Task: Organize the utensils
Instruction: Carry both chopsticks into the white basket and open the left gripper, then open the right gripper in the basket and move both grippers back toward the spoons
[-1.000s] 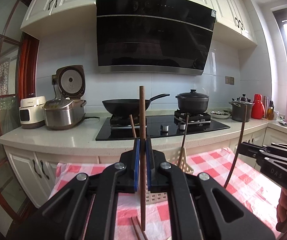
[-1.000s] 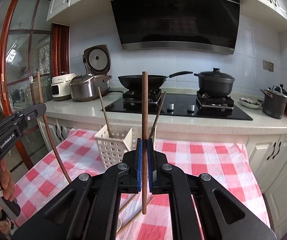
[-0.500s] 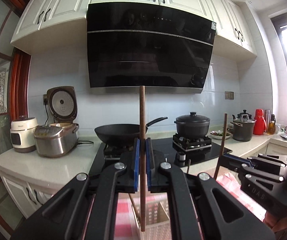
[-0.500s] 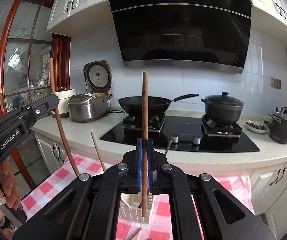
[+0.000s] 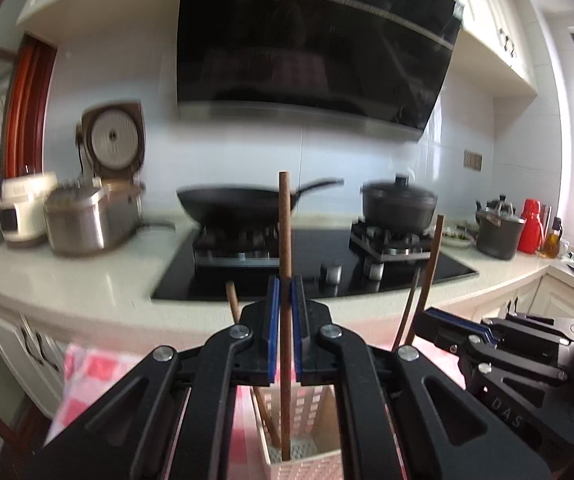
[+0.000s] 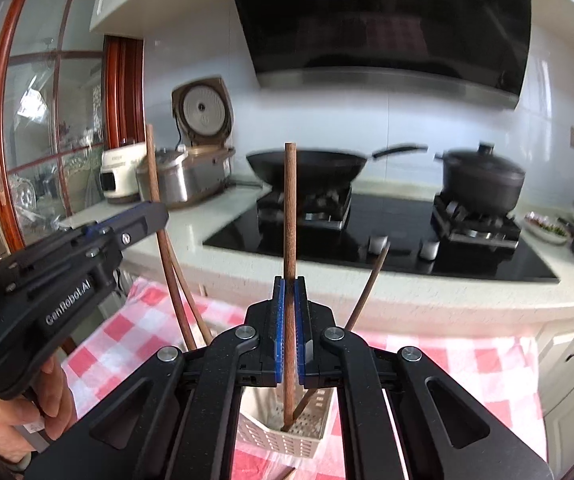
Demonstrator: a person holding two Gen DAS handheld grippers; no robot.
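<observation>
Wooden chopstick (image 5: 285,240) stands upright at the centre of the left wrist view, clamped between the closed blue pads of our left gripper (image 5: 285,292). A second ago its lower tip hung over the checked cloth; now that tip sits inside the white slotted basket (image 5: 299,462) at the bottom centre, beside another stick already leaning there. Our right gripper (image 5: 453,326) shows at the right edge, shut on its own stick.

In the right wrist view, a second chopstick (image 6: 290,216) is pinched upright by the right gripper (image 6: 290,292), its tip also now down in the basket (image 6: 283,438), where earlier it hung short of it. We judge both sticks are placed for release; letting go is all that remains here.
</observation>
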